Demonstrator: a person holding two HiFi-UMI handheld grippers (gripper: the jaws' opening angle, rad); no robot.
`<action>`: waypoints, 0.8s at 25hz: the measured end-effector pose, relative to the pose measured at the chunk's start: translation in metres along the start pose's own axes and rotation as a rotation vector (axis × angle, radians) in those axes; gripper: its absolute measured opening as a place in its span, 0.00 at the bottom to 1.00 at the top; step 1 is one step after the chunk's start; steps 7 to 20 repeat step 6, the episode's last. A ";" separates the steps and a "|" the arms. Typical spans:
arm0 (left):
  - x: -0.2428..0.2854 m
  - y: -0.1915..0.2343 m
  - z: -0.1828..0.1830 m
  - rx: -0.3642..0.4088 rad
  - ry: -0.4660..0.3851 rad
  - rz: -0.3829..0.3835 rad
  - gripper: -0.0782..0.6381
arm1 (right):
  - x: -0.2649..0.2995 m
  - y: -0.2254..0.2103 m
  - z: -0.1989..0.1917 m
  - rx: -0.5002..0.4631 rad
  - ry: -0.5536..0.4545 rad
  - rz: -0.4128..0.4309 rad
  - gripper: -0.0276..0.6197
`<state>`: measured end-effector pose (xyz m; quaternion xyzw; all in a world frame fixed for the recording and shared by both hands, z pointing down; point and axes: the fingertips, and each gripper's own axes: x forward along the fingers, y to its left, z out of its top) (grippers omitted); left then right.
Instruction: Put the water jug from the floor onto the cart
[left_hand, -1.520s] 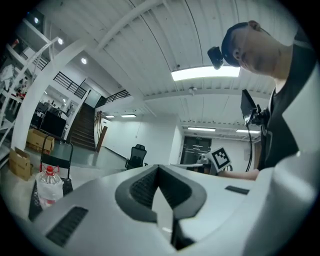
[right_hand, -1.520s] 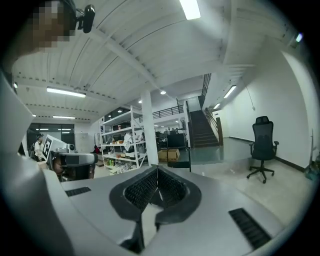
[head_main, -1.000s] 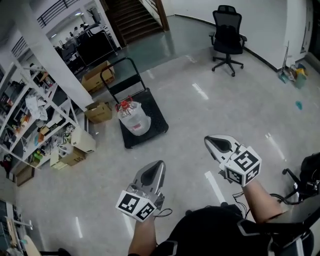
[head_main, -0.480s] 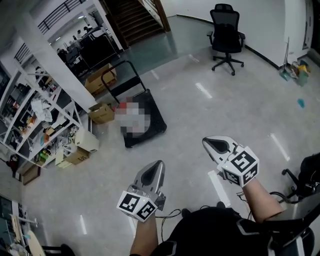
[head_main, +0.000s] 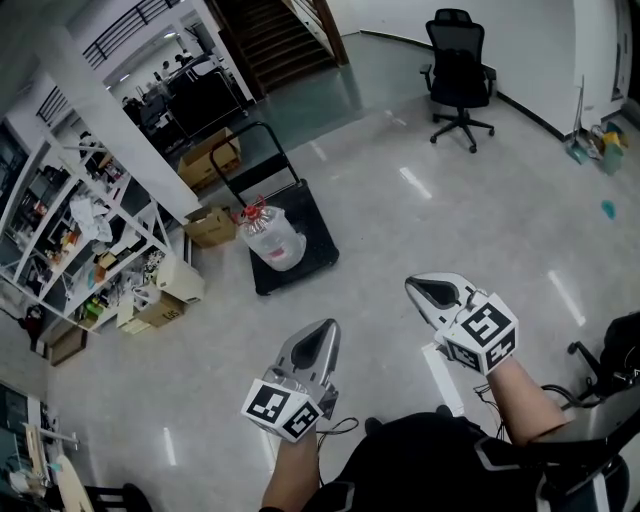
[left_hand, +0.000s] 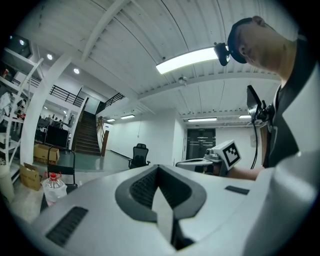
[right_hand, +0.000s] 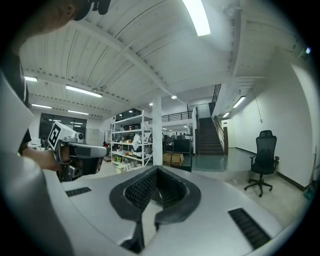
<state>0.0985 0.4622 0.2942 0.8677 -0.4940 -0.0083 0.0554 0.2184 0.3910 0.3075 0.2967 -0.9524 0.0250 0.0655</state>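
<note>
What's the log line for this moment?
water jug: on cart | left gripper: jaws shut, empty | right gripper: jaws shut, empty

- Clear plastic water jug (head_main: 272, 238): upright on black flat-deck cart (head_main: 318, 245), toward its left edge.
- Brown cardboard box (head_main: 210, 226): on the floor, just left of the cart.
- White metal shelving rack (head_main: 95, 235): further left.
- Black swivel office chair (head_main: 460, 70): far behind, to the right.
- Left hand-held gripper (head_main: 322, 328) and right hand-held gripper (head_main: 418, 287): side by side in front, well apart from the cart.

water jug: clear plastic jug with a red cap (head_main: 271, 238), upright
place: on the black flat cart (head_main: 317, 248)
</note>
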 end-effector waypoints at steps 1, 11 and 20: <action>0.000 0.000 0.000 0.000 0.001 0.001 0.10 | 0.000 0.000 0.000 0.001 0.001 -0.001 0.05; -0.007 0.007 -0.001 -0.011 0.017 0.010 0.10 | 0.002 0.003 0.003 0.002 -0.001 -0.014 0.05; -0.007 0.007 -0.001 -0.011 0.017 0.010 0.10 | 0.002 0.003 0.003 0.002 -0.001 -0.014 0.05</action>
